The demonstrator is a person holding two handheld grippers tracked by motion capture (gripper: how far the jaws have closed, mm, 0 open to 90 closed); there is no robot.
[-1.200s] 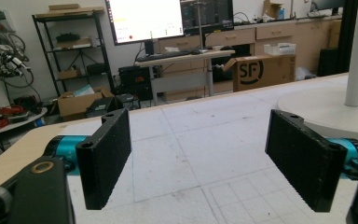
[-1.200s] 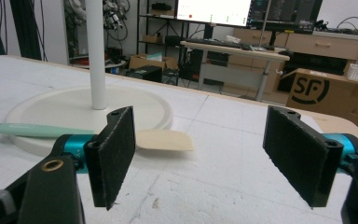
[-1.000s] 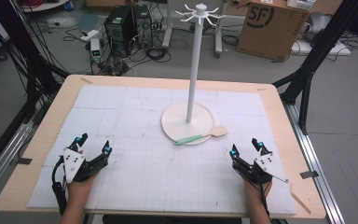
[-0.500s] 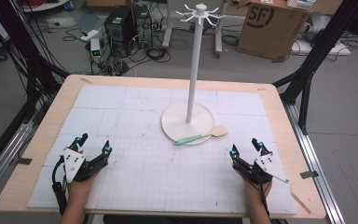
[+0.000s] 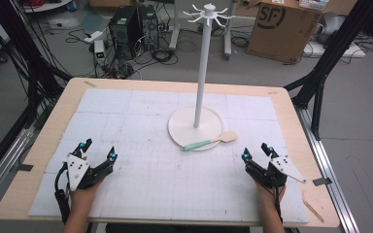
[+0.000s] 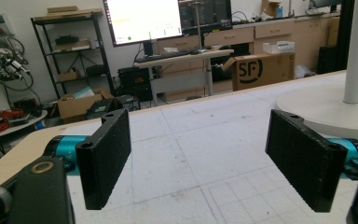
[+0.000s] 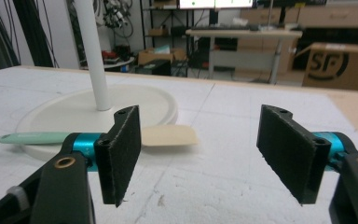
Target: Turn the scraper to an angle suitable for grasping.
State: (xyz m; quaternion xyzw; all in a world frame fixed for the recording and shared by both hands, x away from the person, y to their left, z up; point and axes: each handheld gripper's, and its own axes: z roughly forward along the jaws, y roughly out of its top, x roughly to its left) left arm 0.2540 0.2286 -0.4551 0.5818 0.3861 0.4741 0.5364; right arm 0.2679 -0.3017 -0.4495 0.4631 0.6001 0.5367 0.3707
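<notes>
Spatula (image 5: 209, 142) (mint handle, beige blade) on round base (image 5: 184, 127)

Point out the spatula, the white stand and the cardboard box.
spatula (image 5: 208, 142): high view, on the mint-green handle where it lies on the stand's base rim.
white stand (image 5: 201, 77): high view, midway up the upright pole.
cardboard box (image 5: 281, 26): high view, on its printed front face.
</notes>
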